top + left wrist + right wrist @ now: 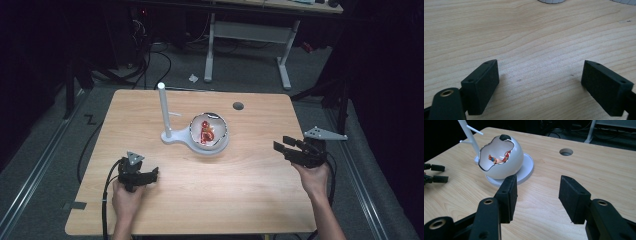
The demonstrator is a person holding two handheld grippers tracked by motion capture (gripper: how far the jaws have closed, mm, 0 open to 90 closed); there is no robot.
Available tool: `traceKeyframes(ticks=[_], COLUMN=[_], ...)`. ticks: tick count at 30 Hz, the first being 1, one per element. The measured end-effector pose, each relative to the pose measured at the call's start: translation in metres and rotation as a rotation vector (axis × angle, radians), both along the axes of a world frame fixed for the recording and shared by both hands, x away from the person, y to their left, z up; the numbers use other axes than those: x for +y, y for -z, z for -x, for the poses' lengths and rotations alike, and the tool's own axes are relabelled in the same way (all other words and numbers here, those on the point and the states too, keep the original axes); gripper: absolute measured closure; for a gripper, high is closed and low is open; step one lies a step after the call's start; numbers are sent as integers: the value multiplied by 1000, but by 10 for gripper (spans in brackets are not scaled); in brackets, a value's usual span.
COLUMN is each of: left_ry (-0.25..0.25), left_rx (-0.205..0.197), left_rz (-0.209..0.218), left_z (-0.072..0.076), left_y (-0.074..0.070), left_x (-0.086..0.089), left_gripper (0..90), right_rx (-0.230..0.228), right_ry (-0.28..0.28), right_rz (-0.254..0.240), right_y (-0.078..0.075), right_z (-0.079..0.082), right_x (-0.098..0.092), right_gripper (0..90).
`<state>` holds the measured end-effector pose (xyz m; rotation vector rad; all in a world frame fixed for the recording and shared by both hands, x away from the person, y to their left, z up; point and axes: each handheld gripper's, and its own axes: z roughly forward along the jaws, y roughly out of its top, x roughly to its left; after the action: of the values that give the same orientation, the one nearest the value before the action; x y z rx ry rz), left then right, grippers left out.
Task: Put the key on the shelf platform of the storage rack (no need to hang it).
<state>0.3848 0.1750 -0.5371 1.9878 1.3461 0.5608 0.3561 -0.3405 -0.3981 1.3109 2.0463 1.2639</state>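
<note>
Jaws of the right tool [537,197] are standing moderately apart with only bare wood between them, holding nothing; in the right gripper view they are pointing towards the glossy white egg-shaped shell with a jagged broken opening [499,160]. In the high view the right tool [295,148] is hovering near the right edge of the light wooden tabletop [240,185], gripped by the person's right hand [314,179], with its grey three-cornered plate sticking out to the right. The left tool [540,80] is also gaping wide and empty, its two black pads lying close above the wood grain; in the high view the left tool [150,175] is sitting near the front left of the tabletop in the person's left hand [126,197], its cable trailing off the front edge. Well apart from both tools, at the middle of the tabletop, the egg-shaped shell [210,132] is resting on a round white base, and a small red and orange figure [206,132] is lying inside it. Just left of the shell, a slim white upright post [163,110] is rising from the same base. Beyond the shell, a round cable hole [238,106] is showing in the tabletop.
</note>
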Motion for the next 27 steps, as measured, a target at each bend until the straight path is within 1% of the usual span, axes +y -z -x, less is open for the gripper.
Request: traceKeyframes(ticks=[6,11,13,15,19,21,27], left_ry=[-1,0,0,0,-1,-1,-1], left_rx=[-1,0,0,0,-1,-1,0], left_rz=[0,0,0,-1,1,1,0], left_z=[0,0,0,0,0,0,0], left_y=[0,0,0,0,0,0,0], left_x=[0,0,0,0,0,0,0], left_gripper=[150,151,151,151,151,151,151], right_rx=[16,29,28,36,53,57,75], right_ry=[-2,9,10,13,23,29,33], right_rz=[-16,-39,-28,-24,-25,-14,-11], right_y=[12,20,22,28,39,44,58], right_z=[3,6,8,7,5,5,3], right_x=[-1,-1,-1,-1,1,3,7], right_gripper=[493,493,493,493,493,494,494])
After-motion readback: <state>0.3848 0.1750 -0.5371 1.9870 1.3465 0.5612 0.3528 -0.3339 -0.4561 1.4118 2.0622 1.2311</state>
